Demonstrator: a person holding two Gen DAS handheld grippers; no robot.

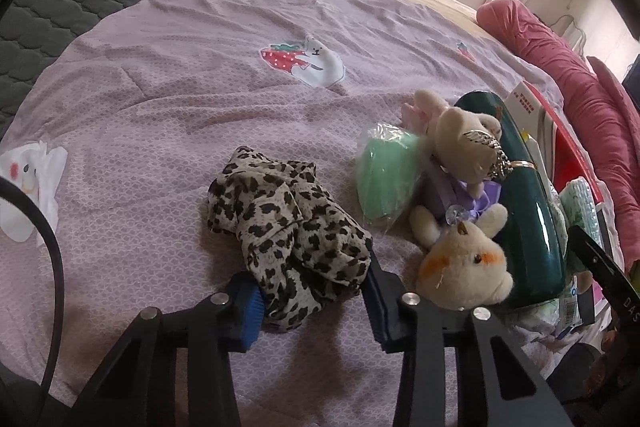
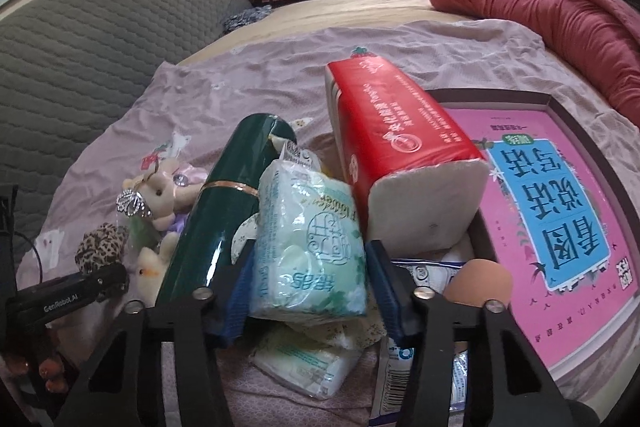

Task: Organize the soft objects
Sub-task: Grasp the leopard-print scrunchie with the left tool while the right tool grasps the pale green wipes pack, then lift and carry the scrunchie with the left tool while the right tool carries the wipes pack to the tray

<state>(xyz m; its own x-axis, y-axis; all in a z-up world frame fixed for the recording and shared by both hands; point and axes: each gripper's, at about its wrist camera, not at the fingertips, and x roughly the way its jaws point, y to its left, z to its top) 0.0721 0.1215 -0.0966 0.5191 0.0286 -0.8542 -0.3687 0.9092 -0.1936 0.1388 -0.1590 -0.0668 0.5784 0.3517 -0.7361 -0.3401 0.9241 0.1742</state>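
Your left gripper point(image 1: 316, 291) pinches the leopard-print cloth point(image 1: 288, 227) to lift it clear; your right gripper point(image 2: 308, 291) clamps the pale green tissue pack point(image 2: 308, 247) out of the clutter.

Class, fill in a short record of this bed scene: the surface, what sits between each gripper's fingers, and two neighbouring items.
surface: lilac bedspread
left gripper: leopard-print cloth between its fingers
right gripper: green tissue pack between its fingers
beside cloth: plush toys
beside tissue pack: dark green case, red tissue pack
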